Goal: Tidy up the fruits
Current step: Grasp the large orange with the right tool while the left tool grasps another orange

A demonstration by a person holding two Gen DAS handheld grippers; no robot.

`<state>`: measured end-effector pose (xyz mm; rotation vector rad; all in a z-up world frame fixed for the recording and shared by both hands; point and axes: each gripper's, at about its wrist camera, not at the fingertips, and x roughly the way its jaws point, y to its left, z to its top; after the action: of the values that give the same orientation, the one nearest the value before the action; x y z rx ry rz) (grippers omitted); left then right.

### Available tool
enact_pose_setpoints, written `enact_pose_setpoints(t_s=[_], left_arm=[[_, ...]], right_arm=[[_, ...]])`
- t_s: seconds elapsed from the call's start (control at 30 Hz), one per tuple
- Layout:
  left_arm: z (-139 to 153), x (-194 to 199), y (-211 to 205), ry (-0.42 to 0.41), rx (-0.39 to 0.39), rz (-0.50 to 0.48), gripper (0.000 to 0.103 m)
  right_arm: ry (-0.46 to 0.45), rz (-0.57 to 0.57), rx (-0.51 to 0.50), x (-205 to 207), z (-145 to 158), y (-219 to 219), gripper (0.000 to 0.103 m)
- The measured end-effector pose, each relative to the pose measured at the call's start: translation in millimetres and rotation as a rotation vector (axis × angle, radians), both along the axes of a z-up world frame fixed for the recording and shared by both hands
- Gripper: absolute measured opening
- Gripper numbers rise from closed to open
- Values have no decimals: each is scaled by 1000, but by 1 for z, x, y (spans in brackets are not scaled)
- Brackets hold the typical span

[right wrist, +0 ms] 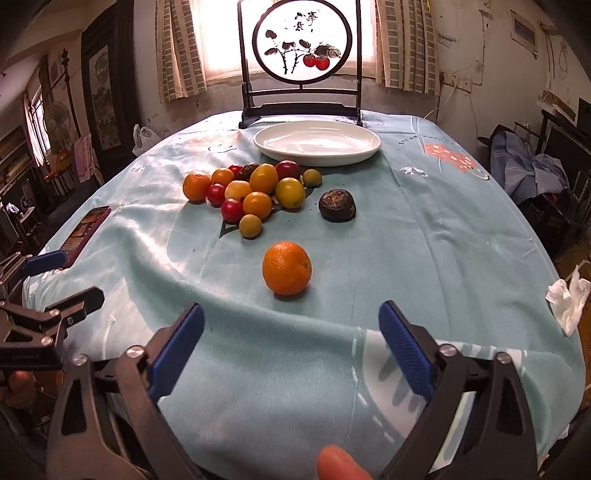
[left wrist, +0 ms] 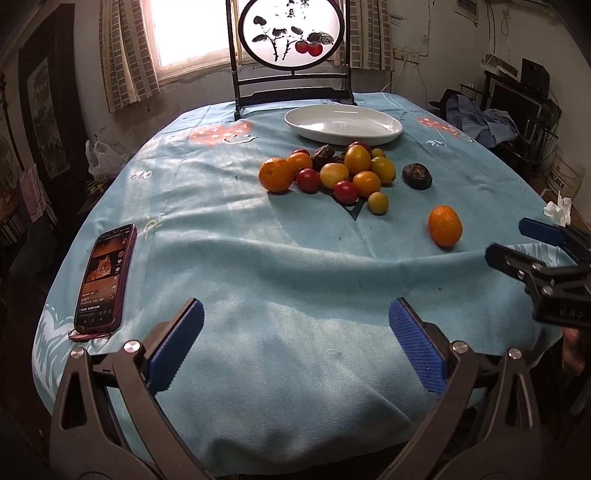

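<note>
A phone lay face up with its screen lit at about nine o'clock on the light blue tablecloth, near the table's left edge. The left gripper hung low over the near part of the cloth at six o'clock, its blue pads set wide apart with nothing but bare cloth between them.

Toward the middle of the table, at roughly twelve o'clock from that gripper, sat a heap of fruit: oranges, yellow ones, small red ones and a few dark wrinkled ones, all touching or just beside one another. Behind the heap stood a white oval plate with nothing on it, and behind that a round painted screen in a dark frame.

A dark wrinkled fruit lay alone at three o'clock of the heap. A single orange sat apart from the rest, nearer the table's front edge.

The right gripper pointed at that orange, which lay at twelve o'clock just beyond the tips. Its jaws stood apart and held nothing. A crumpled white tissue lay at three o'clock near the right edge.
</note>
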<state>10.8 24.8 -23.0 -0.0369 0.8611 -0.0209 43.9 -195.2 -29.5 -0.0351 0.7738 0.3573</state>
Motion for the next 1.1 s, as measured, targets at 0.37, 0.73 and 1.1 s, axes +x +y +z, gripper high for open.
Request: enact_pose_setpoints(t_s=[0.37,0.73,1.1], left_arm=[[-3,16,25,-44,-11,43,101],[14,98,44,-128,52,-76,90],[-8,198,54,-11,-94,-131,68]], right_arm=[[178,36,36,58,-39,15,60],[118,54,89,60,-37,9,39],[146,68,108,64,-40,8,39]])
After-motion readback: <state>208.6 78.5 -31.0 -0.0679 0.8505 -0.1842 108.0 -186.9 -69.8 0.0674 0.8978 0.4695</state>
